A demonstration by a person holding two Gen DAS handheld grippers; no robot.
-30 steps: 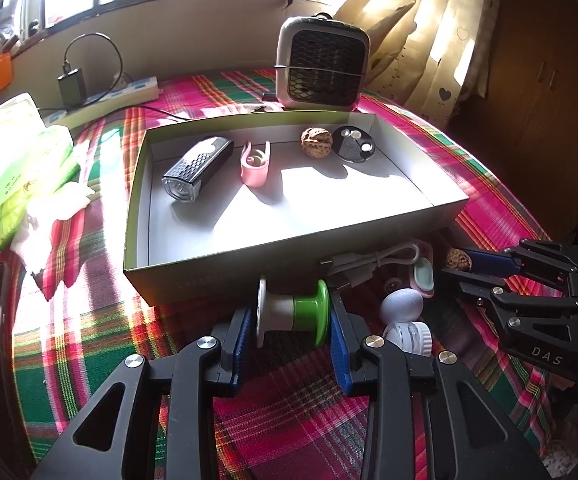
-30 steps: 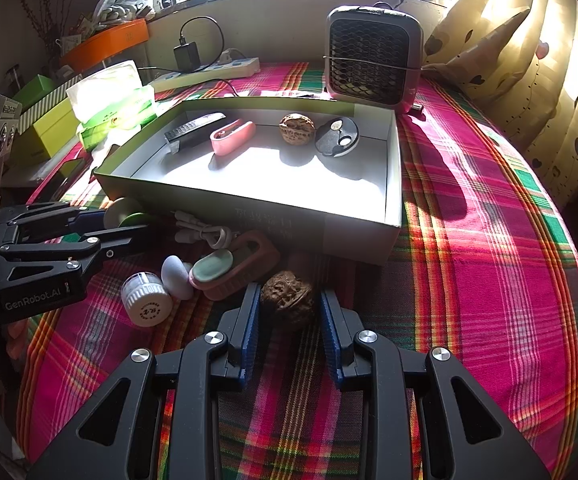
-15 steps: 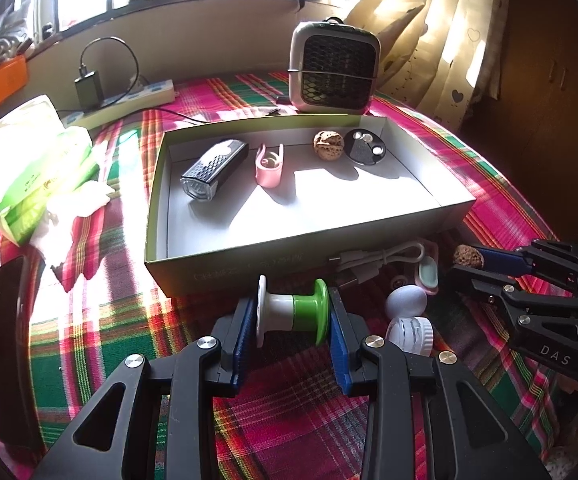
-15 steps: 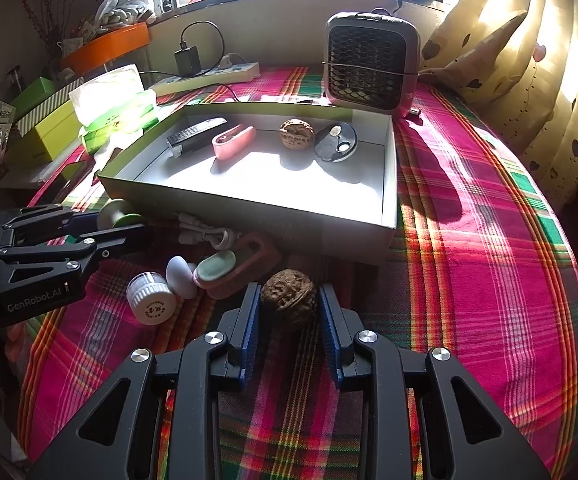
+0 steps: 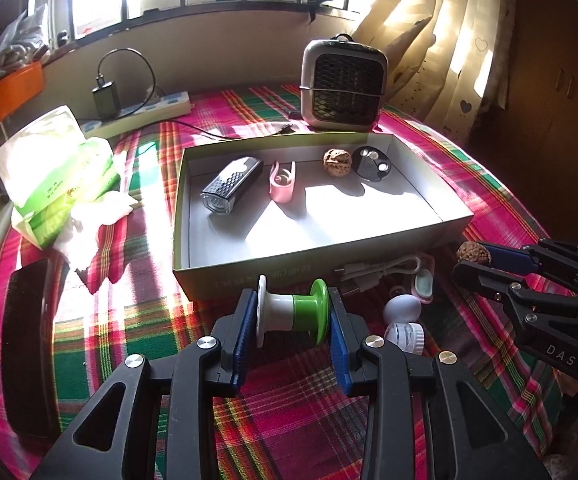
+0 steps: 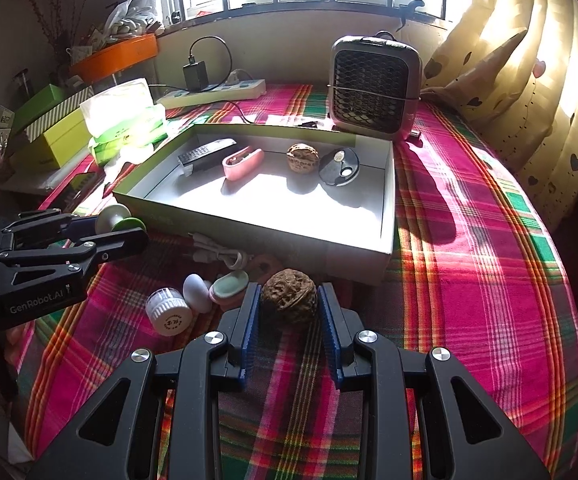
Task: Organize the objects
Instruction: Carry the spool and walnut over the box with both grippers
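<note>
My left gripper (image 5: 292, 322) is shut on a white-and-green spool (image 5: 291, 315), held just in front of the green-sided box (image 5: 313, 254). My right gripper (image 6: 289, 306) is shut on a brown walnut (image 6: 289, 297), near the box's front right corner (image 6: 353, 262). Each gripper shows in the other's view: the right one (image 5: 477, 258) with its walnut (image 5: 473, 253), the left one (image 6: 123, 226) with the spool (image 6: 119, 218). Inside the box lie a black bike light (image 5: 231, 186), a pink clip (image 5: 283, 182), another walnut (image 5: 336, 161) and a black disc (image 5: 371, 163).
On the plaid cloth before the box lie a white cable (image 5: 373, 270), a white jar (image 5: 405, 338), a white egg-shaped thing (image 5: 402, 308) and a pink case (image 6: 229, 290). A small heater (image 5: 343, 86), a power strip (image 5: 137, 114), a tissue pack (image 5: 57, 172) and a black phone (image 5: 29, 344) surround it.
In both views the box and table sit lower and farther from the camera than a second ago. The spool and the walnut stay clamped between their pads.
</note>
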